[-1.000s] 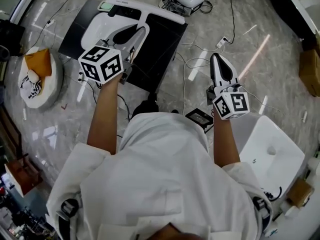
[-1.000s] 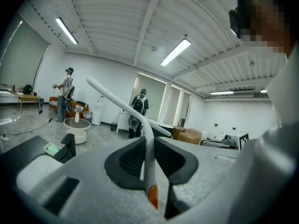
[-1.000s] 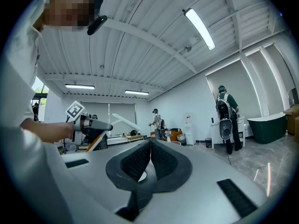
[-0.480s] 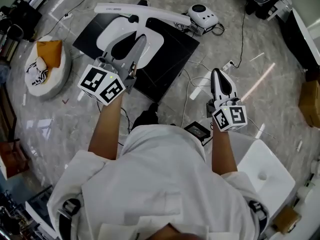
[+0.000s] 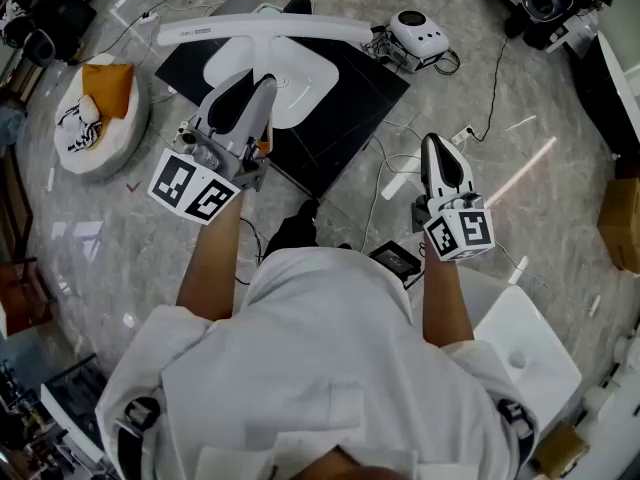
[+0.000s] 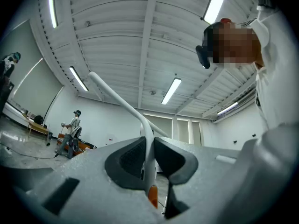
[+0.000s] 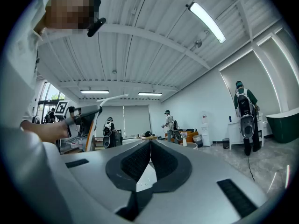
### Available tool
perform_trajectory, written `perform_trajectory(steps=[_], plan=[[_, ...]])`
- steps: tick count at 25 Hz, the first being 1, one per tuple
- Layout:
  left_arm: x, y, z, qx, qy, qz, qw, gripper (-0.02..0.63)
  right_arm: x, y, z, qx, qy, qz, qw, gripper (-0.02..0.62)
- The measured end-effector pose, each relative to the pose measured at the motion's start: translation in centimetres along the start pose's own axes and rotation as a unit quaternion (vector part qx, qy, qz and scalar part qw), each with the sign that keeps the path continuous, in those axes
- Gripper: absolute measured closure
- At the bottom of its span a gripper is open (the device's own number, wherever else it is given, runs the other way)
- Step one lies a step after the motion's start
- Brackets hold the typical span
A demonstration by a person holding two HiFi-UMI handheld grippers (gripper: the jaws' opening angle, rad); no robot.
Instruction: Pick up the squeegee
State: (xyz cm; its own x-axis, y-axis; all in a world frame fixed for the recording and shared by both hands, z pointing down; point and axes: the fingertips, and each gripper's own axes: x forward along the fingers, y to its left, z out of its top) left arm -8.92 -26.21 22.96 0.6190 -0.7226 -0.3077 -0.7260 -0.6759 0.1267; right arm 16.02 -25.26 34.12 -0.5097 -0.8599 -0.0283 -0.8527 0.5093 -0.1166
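The person stands over a marble floor (image 5: 480,58) strewn with cables, a tool in each hand. The left tool (image 5: 262,86) is clamped on the squeegee (image 5: 265,30). In the left gripper view, the white handle (image 6: 119,101) runs up from between the dark pads (image 6: 128,160) of the left tool (image 6: 148,148), its orange butt end poking out just below them. The long blade sits crosswise at the far end, seen against the ceiling. From the head view, the squeegee is held clear of the floor, with its blade stretched above the far edge of a black mat (image 5: 350,98) and a white pad (image 5: 300,86) lying on that mat. The right tool (image 5: 437,148) is held out well apart from the left. Its jaws are pressed together with nothing between them, as the right gripper view shows (image 7: 150,149). That view also catches the squeegee (image 7: 111,98) off to the left. A round cushion (image 5: 95,133) with an orange pillow lies to the left of the mat, and a small white device (image 5: 418,30) sits beyond its right corner.
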Motion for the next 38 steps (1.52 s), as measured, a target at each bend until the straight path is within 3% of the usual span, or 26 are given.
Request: perform_trajectory(steps=[6,21,38], plan=[[-1.1,-0.2,-0.2,-0.009,-0.024,-0.002,0.9997,0.537,-0.1,0.2,-0.1,0.000,0.001,0.009,1.000,0.581],[-2.0,-2.0,-5.0,-0.030,0.022,-0.003,0.9993,0.537,-1.6,0.4,-0.1,-0.021,0.009,0.035,0.999,0.581],[-1.9,-3.6,-7.3,-0.062,0.047,-0.016,0.9969,0.537,-2.4,1.0,-0.8,-0.005,-0.005,0.067,0.998,0.581]])
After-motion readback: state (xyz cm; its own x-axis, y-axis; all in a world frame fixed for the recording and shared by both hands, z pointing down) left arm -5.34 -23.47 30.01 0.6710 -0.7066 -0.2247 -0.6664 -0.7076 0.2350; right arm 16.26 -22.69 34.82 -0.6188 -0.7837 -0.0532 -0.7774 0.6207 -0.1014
